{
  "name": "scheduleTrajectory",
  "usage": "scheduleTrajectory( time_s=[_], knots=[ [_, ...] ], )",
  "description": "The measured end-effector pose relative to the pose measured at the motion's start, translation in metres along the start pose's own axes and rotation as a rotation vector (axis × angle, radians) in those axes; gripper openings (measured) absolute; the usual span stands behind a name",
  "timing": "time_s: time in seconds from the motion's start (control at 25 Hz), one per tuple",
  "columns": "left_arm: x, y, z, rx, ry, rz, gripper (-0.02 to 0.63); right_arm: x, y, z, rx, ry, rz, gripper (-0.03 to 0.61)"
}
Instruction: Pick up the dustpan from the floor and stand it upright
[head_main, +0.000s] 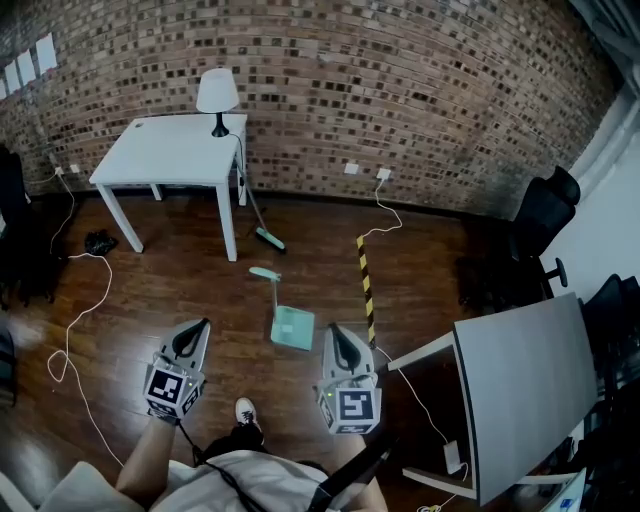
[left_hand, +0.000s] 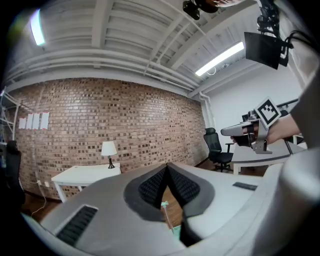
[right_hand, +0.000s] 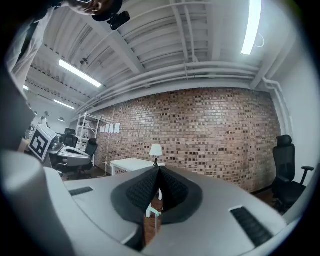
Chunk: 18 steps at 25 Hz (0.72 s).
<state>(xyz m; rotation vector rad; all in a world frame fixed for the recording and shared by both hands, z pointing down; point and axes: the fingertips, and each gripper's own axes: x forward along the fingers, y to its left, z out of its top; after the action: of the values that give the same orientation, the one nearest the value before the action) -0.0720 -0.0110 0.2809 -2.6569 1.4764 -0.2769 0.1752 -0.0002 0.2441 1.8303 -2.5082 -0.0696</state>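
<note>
Closest to the head camera I note the person's shirt and one shoe on the wood floor. Just ahead, the left gripper and right gripper are held side by side, well apart, both pointing towards the brick wall.

Left gripper: jaws clenched tip to tip, nothing between the pads. Right gripper: jaws likewise clenched and empty.

Dustpan: teal, lying flat on the floor between the lines of the two grippers and slightly beyond their tips, nearer the right one. Its pan faces the person and its handle runs away towards the wall. Neither gripper touches it. Each gripper view shows a sliver of it on the floor below the closed tips.

Surroundings: a broom stands beside a leg of the white table, which carries a lamp. Striped tape runs along the floor just right of the dustpan. A grey table stands at right, with a black chair behind it. White cables trail across the floor at left.
</note>
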Motion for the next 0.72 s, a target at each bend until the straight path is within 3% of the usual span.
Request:
scheduleTrajectory(
  time_s=[0.16,0.32,0.52,0.72],
  knots=[
    [-0.044,-0.062,0.014,0.028,-0.039,0.027,-0.005,-0.074,-0.006,0.004,-0.024,-0.032,0.025,-0.019],
    [-0.103,-0.140,0.016,0.030,-0.048,0.078,-0.005,-0.168,-0.003,0.000,-0.069,0.000,0.082,-0.019],
    [-0.170,-0.230,0.008,0.006,-0.013,0.117,-0.005,-0.279,-0.017,-0.017,-0.032,0.015,0.117,-0.019],
    [-0.217,-0.273,0.011,0.024,0.021,0.095,-0.005,-0.342,-0.020,-0.027,0.011,0.020,0.079,-0.020]
  ],
)
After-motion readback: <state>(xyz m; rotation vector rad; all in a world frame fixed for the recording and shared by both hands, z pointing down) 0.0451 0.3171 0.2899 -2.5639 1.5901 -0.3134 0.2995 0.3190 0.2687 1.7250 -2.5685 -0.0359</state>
